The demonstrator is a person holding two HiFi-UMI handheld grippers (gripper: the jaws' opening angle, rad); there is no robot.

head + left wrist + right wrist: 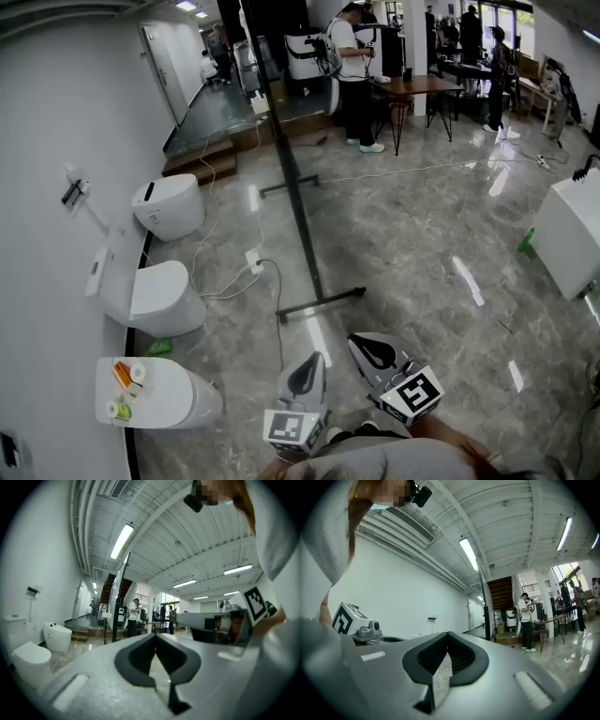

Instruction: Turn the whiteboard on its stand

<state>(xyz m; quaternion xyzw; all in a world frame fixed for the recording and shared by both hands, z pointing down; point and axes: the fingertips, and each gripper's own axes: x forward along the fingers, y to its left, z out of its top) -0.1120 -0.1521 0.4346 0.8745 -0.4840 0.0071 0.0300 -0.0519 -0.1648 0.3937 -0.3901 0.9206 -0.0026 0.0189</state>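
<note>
whiteboard (292, 178) ahead, well apart (edge-on) | left gripper (314, 359) closed, empty | right gripper (360, 343) closed, empty

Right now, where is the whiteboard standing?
In the head view the whiteboard stands edge-on near the centre of the floor, to the right of the row of toilets along the wall.

toilets (169, 208) by left wall | person (354, 75) beside table (417, 86) | power strip (253, 260) on floor

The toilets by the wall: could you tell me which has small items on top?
The nearest toilet, lowest in the head view; only it carries orange and green items.
</note>
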